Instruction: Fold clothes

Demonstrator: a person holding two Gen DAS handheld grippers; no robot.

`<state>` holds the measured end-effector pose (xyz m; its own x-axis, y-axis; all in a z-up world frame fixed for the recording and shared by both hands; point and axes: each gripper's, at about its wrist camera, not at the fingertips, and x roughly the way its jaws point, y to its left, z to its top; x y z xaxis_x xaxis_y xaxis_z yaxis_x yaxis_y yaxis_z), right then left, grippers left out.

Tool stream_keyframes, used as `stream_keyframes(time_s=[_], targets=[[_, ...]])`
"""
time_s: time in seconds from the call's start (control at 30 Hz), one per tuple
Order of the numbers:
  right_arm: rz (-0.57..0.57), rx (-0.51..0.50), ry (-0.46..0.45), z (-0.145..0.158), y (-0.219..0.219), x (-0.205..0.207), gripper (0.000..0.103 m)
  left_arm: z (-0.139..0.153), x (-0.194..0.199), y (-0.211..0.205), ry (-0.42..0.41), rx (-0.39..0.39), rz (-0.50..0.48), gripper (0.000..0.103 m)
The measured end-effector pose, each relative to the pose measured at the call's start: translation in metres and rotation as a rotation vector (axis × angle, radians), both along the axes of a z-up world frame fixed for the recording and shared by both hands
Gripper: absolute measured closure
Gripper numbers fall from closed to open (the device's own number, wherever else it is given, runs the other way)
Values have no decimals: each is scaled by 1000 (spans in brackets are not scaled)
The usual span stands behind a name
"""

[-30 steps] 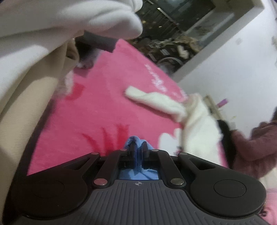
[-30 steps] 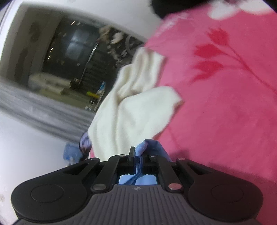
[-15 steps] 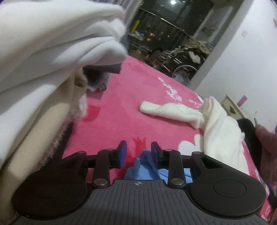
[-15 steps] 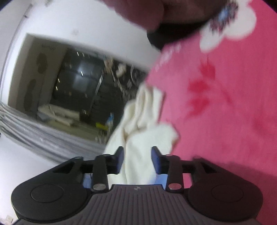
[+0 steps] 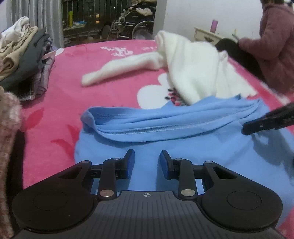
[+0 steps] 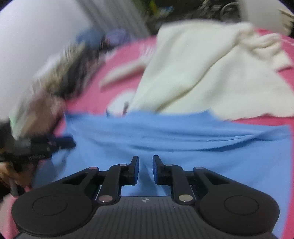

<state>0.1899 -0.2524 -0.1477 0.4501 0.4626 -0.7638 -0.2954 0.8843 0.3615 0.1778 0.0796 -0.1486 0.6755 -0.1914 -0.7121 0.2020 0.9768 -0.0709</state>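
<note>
A white sweater (image 5: 193,68) lies bunched on the far side of the bed (image 5: 60,103), one sleeve stretched out to the left, and its near edge rests on the far edge of the blue shirt (image 5: 183,139). A stack of folded clothes (image 5: 23,62) in beige, dark grey and plaid sits at the left edge of the bed, well apart from the shirt. At the far right a person in a fuzzy pink jacket (image 5: 273,46) is beside the bed.

The blue shirt lies spread on the bed just in front of both tools, with a thick fold of layered fabric running across its far part. The left hand-held gripper (image 5: 147,163) hovers over the near part of the shirt, its jaws apart and nothing between them. The right hand-held gripper (image 6: 145,169) is also over the shirt's near part, jaws apart and empty; in the left wrist view its black tip comes in from the right above the shirt's right side. The right wrist view is blurred.

The bed is covered with a pink blanket printed with white and red flowers. Beyond it are a white wall, grey curtains (image 5: 36,16) and a dark window, with a wheelchair (image 5: 139,20) heaped with clutter.
</note>
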Motion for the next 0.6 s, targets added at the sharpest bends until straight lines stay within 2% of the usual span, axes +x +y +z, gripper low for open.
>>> stream_keyframes(time_s=[0.03, 0.1, 0.2, 0.27, 0.33, 0.37, 0.4, 0.47, 0.6], targets=[[-4, -26, 5, -5, 6, 6, 91, -4, 0, -3, -6, 15, 1, 72], [-74, -14, -33, -3, 1, 19, 93, -6, -5, -4, -22, 25, 0, 72], [-247, 23, -136, 5, -20, 37, 92, -7, -10, -4, -41, 41, -8, 71], [-389, 46, -178, 10, -37, 42, 87, -6, -5, -5, -58, 49, -7, 71], [-459, 154, -196, 14, -51, 37, 87, -6, 3, -6, -70, 43, 13, 71], [-442, 202, -203, 17, -53, 33, 87, -6, 6, -4, -77, 34, 27, 71], [-374, 206, -195, 17, -43, 30, 87, -7, 10, -2, -85, 27, 48, 71], [-207, 176, -162, 14, -16, 25, 86, -8, 20, 2, -96, 13, 106, 70], [126, 114, -93, 9, 39, 14, 86, -9, 42, 23, -94, -109, 255, 69]])
